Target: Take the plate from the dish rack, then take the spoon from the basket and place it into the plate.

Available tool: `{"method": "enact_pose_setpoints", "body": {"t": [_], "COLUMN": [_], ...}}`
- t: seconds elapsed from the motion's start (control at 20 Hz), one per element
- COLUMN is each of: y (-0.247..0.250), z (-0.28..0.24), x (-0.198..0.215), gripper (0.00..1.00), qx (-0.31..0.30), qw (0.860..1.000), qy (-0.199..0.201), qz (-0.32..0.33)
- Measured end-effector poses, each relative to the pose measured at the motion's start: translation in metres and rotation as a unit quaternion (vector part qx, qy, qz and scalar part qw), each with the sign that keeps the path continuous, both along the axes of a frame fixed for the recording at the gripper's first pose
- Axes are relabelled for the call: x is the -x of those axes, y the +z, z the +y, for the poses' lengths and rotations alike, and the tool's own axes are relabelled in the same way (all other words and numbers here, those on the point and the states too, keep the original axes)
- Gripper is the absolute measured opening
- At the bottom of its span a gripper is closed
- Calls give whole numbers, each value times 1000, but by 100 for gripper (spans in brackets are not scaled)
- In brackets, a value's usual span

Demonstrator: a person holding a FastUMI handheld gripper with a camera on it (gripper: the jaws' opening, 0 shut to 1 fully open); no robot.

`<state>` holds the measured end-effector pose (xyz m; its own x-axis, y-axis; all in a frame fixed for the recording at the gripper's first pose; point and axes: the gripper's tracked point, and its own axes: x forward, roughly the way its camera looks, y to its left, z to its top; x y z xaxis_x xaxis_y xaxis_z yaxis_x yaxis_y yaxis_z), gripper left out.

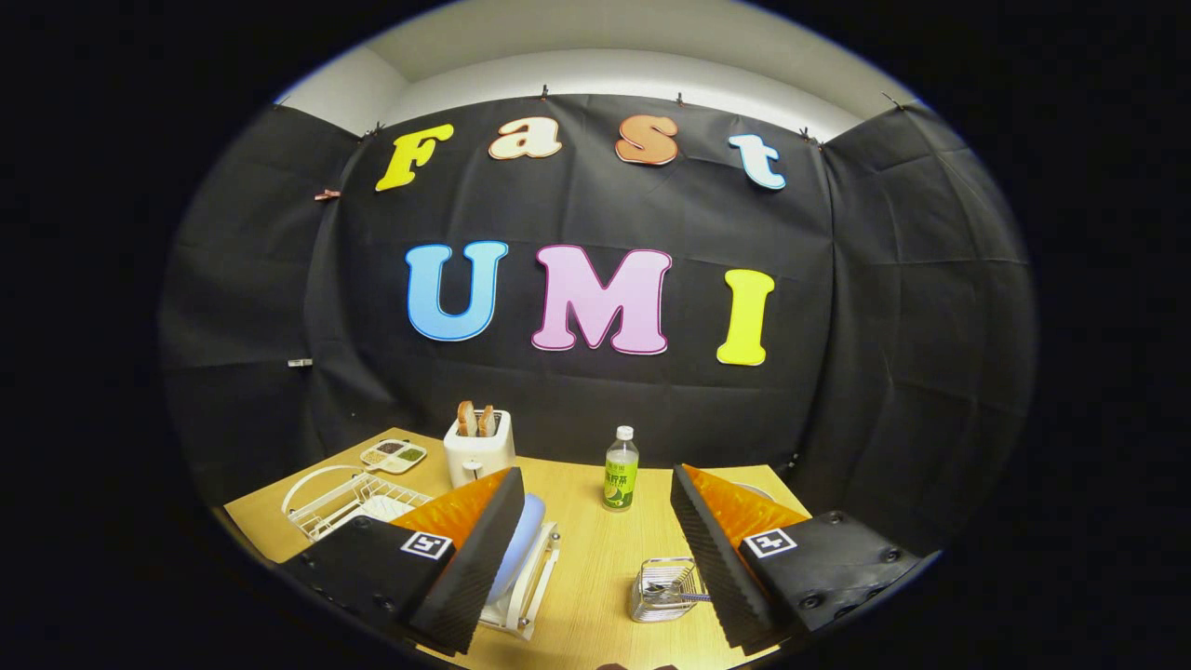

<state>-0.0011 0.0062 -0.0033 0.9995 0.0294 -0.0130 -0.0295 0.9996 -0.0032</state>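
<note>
My gripper (597, 549) is open, its two fingers spread wide above the wooden table (595, 558), with nothing between them. A light blue plate (518, 544) stands on edge in a white dish rack (528, 596), right beside the left finger and partly hidden by it. A small wire basket (662, 590) sits just inside the right finger, and the spoon (684, 595) lies in it with its handle pointing toward that finger.
A green-labelled bottle (621, 471) stands beyond the fingers at the table's middle. A white toaster (478, 447) with bread slices is at the back left, a sectioned tray (394, 455) beside it. A white wire basket (349, 502) lies at the left.
</note>
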Motion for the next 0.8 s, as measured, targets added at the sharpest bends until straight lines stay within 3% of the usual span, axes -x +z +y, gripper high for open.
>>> {"method": "enact_pose_setpoints", "body": {"t": [0.8], "y": [-9], "z": [16], "x": [-6], "gripper": [97], "qx": [-4], "qw": [999], "qy": [15], "qz": [28]}}
